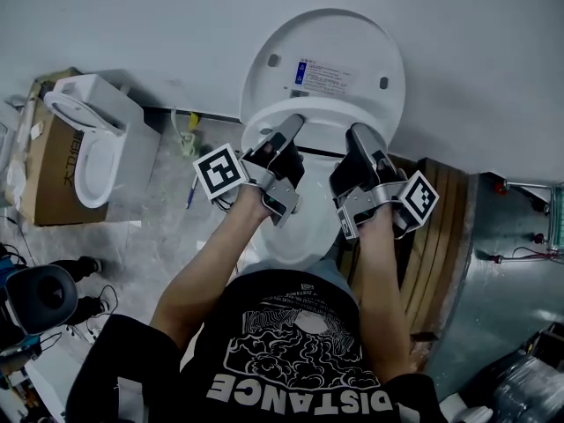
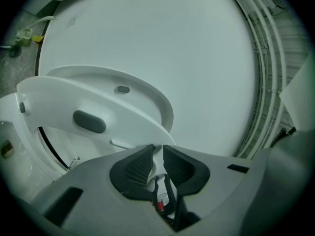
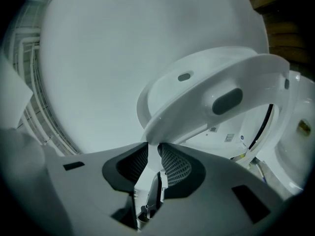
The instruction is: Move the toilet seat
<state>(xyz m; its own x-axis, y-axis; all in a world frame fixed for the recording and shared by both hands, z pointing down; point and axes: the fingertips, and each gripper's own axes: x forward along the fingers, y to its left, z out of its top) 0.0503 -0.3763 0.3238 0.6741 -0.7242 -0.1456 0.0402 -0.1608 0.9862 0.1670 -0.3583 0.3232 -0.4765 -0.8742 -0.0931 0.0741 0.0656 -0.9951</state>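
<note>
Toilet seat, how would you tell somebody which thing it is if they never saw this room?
Look at the middle toilet, not the spare toilet by the cardboard box. Its lid stands up, with a sticker. The toilet seat is the white ring below it, the only part pinched by the left gripper and right gripper.

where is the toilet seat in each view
Head view: the toilet seat is at upper centre, just below the raised lid.
Left gripper view: the toilet seat arcs from the left edge to the centre, with its rim between the jaws.
Right gripper view: the toilet seat arcs across the right half, with its rim between the jaws.
Shared landmark: the big white lid behind it.
</note>
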